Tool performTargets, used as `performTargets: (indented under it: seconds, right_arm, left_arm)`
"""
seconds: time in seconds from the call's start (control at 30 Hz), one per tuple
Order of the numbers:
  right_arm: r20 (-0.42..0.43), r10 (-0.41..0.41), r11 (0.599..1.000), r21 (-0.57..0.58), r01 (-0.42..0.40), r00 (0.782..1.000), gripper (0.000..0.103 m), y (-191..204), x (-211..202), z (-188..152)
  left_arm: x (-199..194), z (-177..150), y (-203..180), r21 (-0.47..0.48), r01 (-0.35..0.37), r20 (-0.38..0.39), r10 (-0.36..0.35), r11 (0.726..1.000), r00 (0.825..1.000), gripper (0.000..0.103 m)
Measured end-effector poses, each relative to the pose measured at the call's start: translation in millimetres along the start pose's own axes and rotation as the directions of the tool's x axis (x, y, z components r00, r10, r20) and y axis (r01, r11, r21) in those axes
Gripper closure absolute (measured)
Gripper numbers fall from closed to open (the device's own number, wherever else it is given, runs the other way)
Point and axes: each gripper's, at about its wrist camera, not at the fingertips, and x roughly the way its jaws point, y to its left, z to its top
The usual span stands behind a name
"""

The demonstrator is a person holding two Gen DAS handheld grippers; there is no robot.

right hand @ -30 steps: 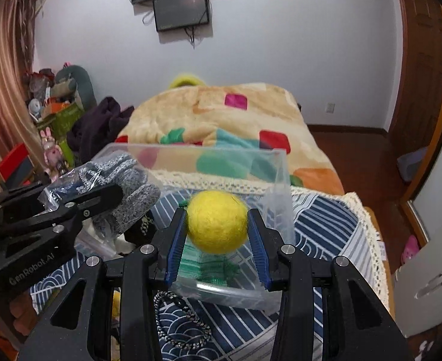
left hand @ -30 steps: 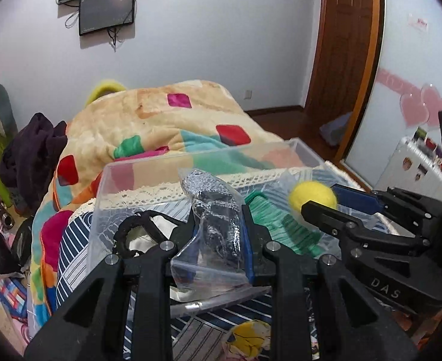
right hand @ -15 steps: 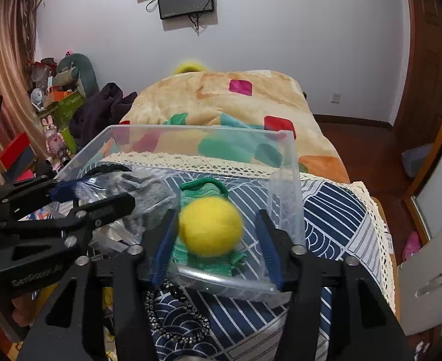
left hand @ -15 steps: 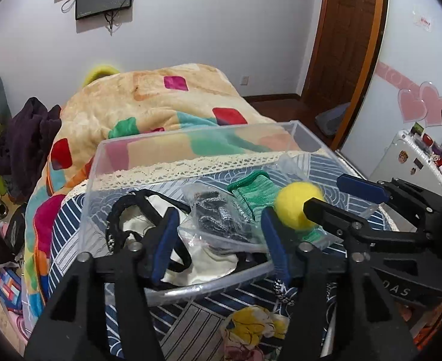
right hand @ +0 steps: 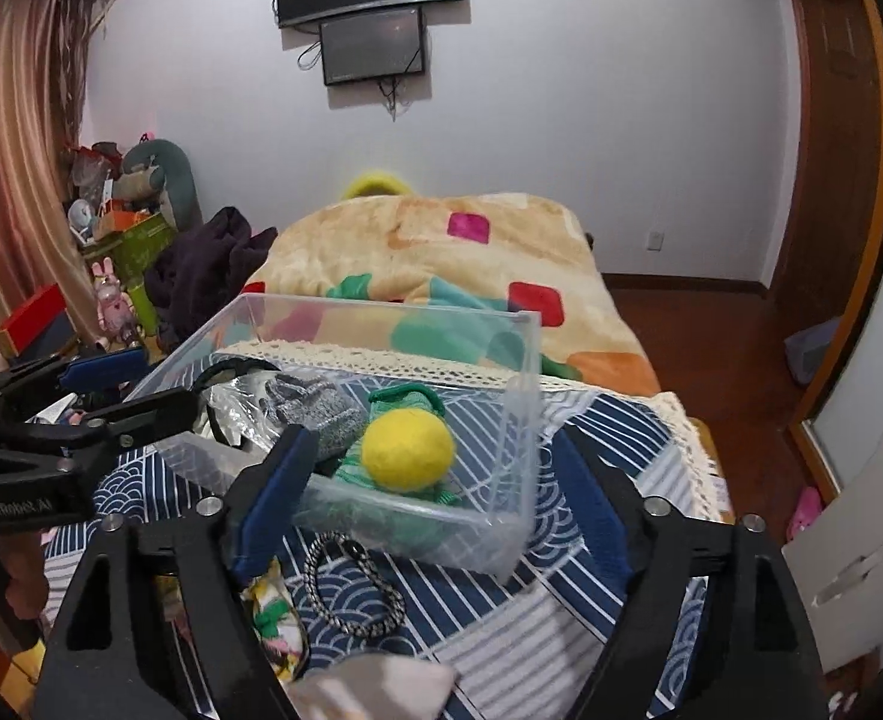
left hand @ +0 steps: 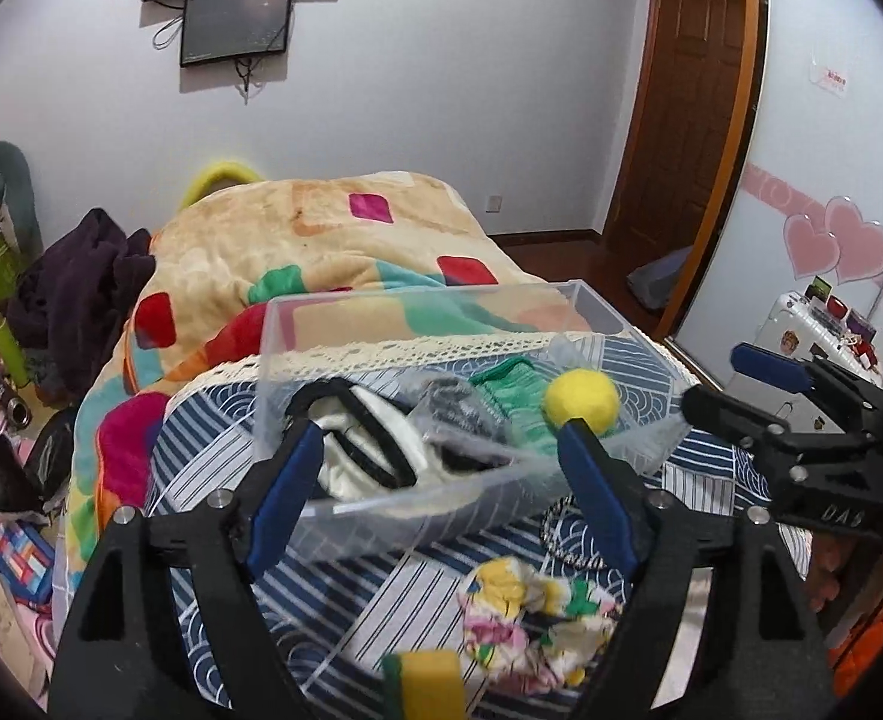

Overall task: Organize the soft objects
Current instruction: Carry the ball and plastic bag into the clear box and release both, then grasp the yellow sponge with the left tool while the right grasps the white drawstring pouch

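Blue patterned cloth (left hand: 345, 588) covered the table, with a bed under a patchwork blanket (right hand: 441, 246) behind it. On the cloth stood a clear plastic bin (right hand: 522, 420); a yellow ball (right hand: 408, 450) lay inside it on a green knit piece (left hand: 516, 402), beside a bagged grey glove (right hand: 321, 408). Both the left gripper (left hand: 441, 492) and the right gripper (right hand: 435, 492) hung wide apart and empty before the bin. A floral cloth (left hand: 531, 618) and a braided cord (right hand: 354, 585) lay outside.

Yellow ball (right hand: 408, 449) rests on green cloth (right hand: 381, 483) inside clear bin (right hand: 519, 420).

Wall-mounted screens (right hand: 374, 45), wooden door (left hand: 681, 120).
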Motion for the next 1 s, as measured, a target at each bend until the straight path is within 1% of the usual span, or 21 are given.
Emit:
performTargets:
  seconds: [0.17, 0.3, 0.37, 0.47, 0.57, 0.63, 0.77, 0.83, 0.87, 0.93, 1.0]
  right_arm:
    - [-0.010, -0.001, 1.000, 0.021, 0.002, 1.000, 0.023, -2, -6, -11]
    - [-0.039, 0.012, 1.000, 0.015, -0.011, 0.999, 0.023, 0, -8, -27]
    - [-0.061, 0.018, 1.000, 0.006, -0.018, 0.998, 0.023, 3, -7, -37]
    - [-0.108, 0.030, 0.999, -0.021, -0.032, 0.994, 0.023, 12, -4, -52]
    - [-0.135, 0.042, 0.998, -0.042, -0.049, 0.990, 0.023, 21, -4, -64]
    - [-0.155, 0.066, 0.997, -0.039, -0.072, 0.986, 0.023, 26, -3, -71]
    - [-0.200, 0.092, 0.994, -0.035, -0.101, 0.975, 0.023, 32, 0, -85]
    - [-0.216, 0.099, 0.994, -0.033, -0.108, 0.971, 0.023, 35, 2, -92]
    - [-0.220, 0.103, 0.993, -0.027, -0.112, 0.970, 0.023, 34, 2, -94]
    - [-0.224, 0.112, 0.993, -0.014, -0.119, 0.968, 0.023, 31, 2, -99]
    - [-0.225, 0.127, 0.992, 0.003, -0.130, 0.966, 0.024, 30, 1, -102]
  left_arm:
    - [-14, -15, 3, 0.019, -0.016, 0.014, 0.016, 1.000, 1.000, 0.022]
    - [-19, -34, 3, 0.039, -0.020, -0.014, 0.021, 0.999, 1.000, 0.022]
    - [-20, -44, 4, 0.034, -0.019, -0.035, 0.020, 0.999, 0.999, 0.022]
    - [-19, -60, 4, 0.019, 0.013, -0.081, -0.012, 1.000, 0.997, 0.022]
    - [-18, -73, 0, 0.037, 0.000, -0.106, 0.004, 0.999, 0.994, 0.022]
    - [-18, -82, -2, 0.051, -0.012, -0.111, 0.018, 0.999, 0.994, 0.022]
    - [-17, -98, -4, 0.034, -0.011, -0.141, 0.016, 0.999, 0.990, 0.022]
    - [-16, -106, -6, 0.041, -0.017, -0.144, 0.022, 0.999, 0.989, 0.022]
    - [-16, -110, -8, 0.049, -0.024, -0.143, 0.031, 0.998, 0.989, 0.024]
    - [-16, -115, -10, 0.060, -0.042, -0.145, 0.051, 0.997, 0.988, 0.034]
    - [-15, -119, -8, 0.047, -0.039, -0.152, 0.046, 0.998, 0.987, 0.041]
